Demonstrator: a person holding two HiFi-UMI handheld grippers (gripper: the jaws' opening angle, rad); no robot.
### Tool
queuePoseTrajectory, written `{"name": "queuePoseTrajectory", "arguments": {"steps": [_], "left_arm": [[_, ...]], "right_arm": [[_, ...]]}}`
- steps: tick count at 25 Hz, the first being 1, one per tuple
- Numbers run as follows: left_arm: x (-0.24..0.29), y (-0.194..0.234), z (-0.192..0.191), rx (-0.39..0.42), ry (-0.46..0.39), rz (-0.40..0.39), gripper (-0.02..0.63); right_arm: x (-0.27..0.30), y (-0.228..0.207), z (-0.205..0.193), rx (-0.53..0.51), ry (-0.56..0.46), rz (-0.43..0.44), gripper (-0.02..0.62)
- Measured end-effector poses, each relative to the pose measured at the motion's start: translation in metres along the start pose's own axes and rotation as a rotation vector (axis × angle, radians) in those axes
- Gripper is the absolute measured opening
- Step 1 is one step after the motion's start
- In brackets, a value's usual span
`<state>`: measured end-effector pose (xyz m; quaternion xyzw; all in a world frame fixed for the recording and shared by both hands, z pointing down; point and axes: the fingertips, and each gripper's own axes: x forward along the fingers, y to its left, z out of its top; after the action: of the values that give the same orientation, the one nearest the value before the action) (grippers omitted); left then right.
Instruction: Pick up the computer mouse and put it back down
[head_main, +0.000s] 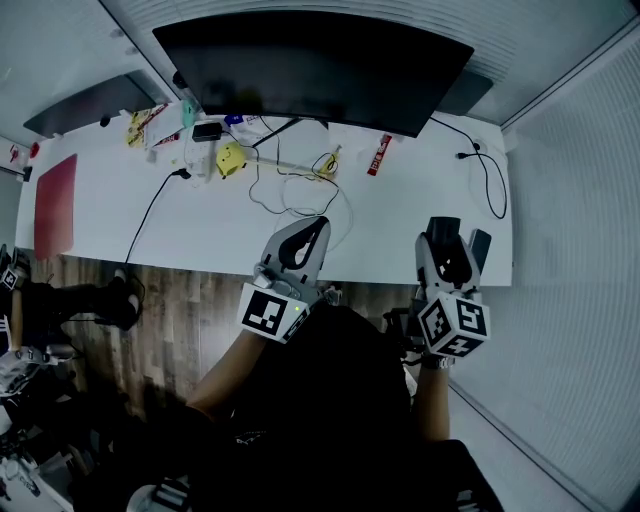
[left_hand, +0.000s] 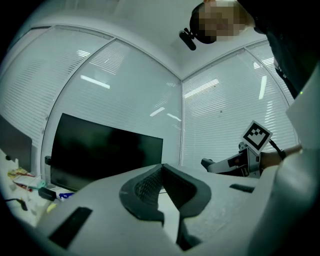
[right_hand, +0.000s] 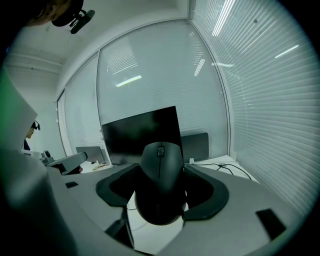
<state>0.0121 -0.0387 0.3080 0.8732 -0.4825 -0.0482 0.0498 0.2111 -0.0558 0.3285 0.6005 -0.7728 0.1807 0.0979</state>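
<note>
Where the white table runs out at 9 o'clock in the head view, a red mat lies flat; at 11 o'clock a yellow object and a black adapter sit among loose thin cables, whose loops trail toward the near edge; the dark monitor spans the back at 12 o'clock; a red packet lies just right of the cables. Over the near edge, the left gripper has its jaws pressed together on nothing, the cable loops just beyond its tips; at its 3 o'clock, well apart, the right gripper clamps the black computer mouse by its flanks, wheel end pointing toward the monitor, white tabletop showing beneath it; a black cable curls on the table at that gripper's 1 o'clock.
</note>
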Motion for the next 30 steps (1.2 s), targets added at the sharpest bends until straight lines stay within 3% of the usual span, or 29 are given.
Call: {"name": "queuePoseTrajectory", "arguments": {"steps": [7, 20, 30], "left_arm": [[0.021, 0.021, -0.023, -0.042, 0.055, 0.015, 0.006], [0.091, 0.051, -0.050, -0.049, 0.079, -0.008, 0.006], [0.121, 0.054, -0.069, -0.089, 0.111, -0.064, 0.006]], "right_arm": [[0.032, -0.004, -0.015, -0.001, 0.070, 0.006, 0.285], [0.117, -0.008, -0.030, 0.006, 0.141, 0.030, 0.285], [0.153, -0.023, -0.078, 0.032, 0.279, -0.014, 0.285]]}}
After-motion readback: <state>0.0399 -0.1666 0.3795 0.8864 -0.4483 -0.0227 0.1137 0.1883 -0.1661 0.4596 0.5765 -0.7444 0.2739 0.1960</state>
